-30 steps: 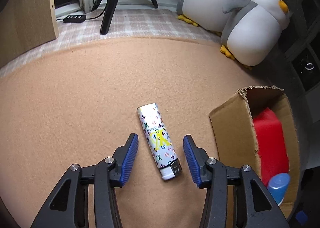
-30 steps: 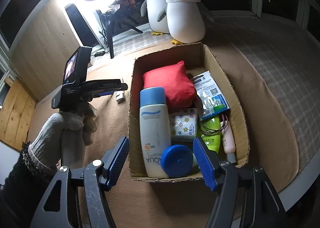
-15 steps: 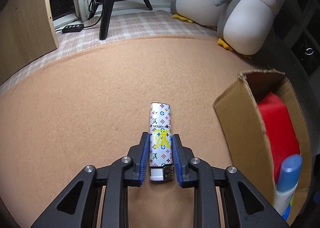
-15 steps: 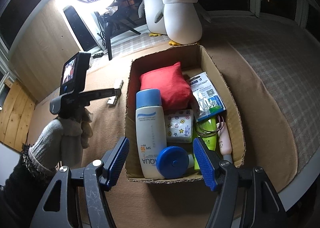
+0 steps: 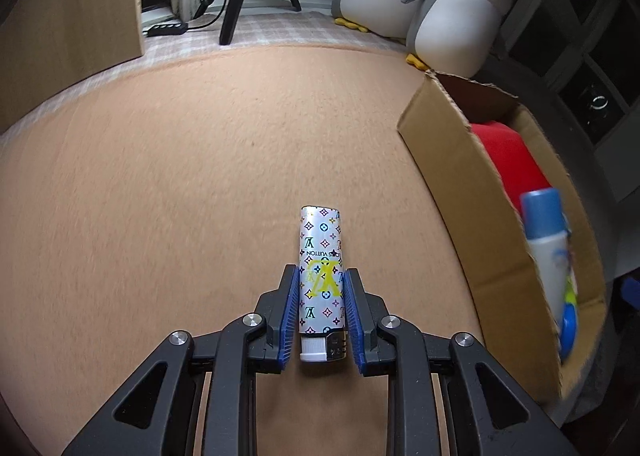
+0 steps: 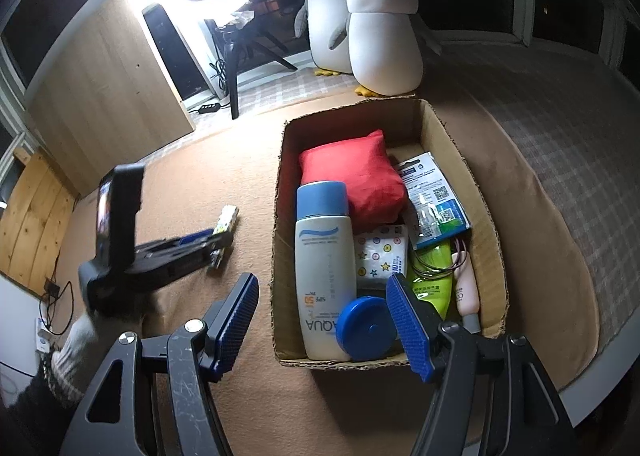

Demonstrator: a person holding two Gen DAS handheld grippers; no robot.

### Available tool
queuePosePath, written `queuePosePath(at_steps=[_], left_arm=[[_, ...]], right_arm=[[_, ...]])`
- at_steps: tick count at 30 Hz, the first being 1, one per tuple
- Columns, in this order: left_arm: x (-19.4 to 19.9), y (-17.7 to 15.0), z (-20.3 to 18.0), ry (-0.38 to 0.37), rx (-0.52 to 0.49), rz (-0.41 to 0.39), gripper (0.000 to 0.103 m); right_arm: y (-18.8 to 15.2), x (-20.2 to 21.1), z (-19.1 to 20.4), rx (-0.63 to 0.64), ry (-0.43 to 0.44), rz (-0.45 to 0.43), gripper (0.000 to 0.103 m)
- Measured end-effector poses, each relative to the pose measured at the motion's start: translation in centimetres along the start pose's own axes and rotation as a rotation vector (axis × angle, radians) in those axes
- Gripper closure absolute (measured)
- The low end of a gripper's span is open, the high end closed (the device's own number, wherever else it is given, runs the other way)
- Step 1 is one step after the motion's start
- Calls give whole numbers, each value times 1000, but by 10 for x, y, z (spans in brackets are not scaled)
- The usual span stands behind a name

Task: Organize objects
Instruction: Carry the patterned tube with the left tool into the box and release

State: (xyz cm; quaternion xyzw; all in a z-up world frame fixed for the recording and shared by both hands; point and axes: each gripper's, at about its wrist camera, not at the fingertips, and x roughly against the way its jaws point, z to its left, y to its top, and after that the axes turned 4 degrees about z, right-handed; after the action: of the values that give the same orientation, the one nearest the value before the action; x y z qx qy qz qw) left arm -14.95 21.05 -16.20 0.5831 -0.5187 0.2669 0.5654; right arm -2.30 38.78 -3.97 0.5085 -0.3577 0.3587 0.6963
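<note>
Left wrist view: left gripper [image 5: 321, 314] is clamped on the lighter [image 5: 321, 272], blue pads pressing both long sides of its lower half, silver patterned body sticking out forward, white cap end back between the fingers. Jaws have just closed onto it. Lighter sits over the tan blanket [image 5: 180, 183], cardboard box [image 5: 472, 191] off to the right with its near wall facing the gripper; red pouch [image 5: 508, 159] and blue-capped bottle [image 5: 548, 240] show inside, blurred.

Right wrist view: right gripper [image 6: 324, 320] jaws stand wide apart, nothing between the pads, hovering over the box's near-left corner. Box holds the red pouch, the white bottle, a round blue case [image 6: 366, 328], a patterned tissue pack [image 6: 380, 252], a blue card pack [image 6: 434, 201], a green tube [image 6: 434, 280] and a pink tube [image 6: 466, 288]. Two plush penguins [image 6: 380, 35] sit beyond the box.
</note>
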Motion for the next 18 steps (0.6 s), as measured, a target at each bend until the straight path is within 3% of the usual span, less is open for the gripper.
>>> queuePosePath(at_steps=[9, 18], left_arm=[[47, -1, -6, -51, -9, -66, 79], [75, 21, -62, -115, -104, -132, 79]], right_arm=[[-3, 2, 7, 2, 11, -3, 40], [-9, 8, 1, -8, 3, -12, 40]])
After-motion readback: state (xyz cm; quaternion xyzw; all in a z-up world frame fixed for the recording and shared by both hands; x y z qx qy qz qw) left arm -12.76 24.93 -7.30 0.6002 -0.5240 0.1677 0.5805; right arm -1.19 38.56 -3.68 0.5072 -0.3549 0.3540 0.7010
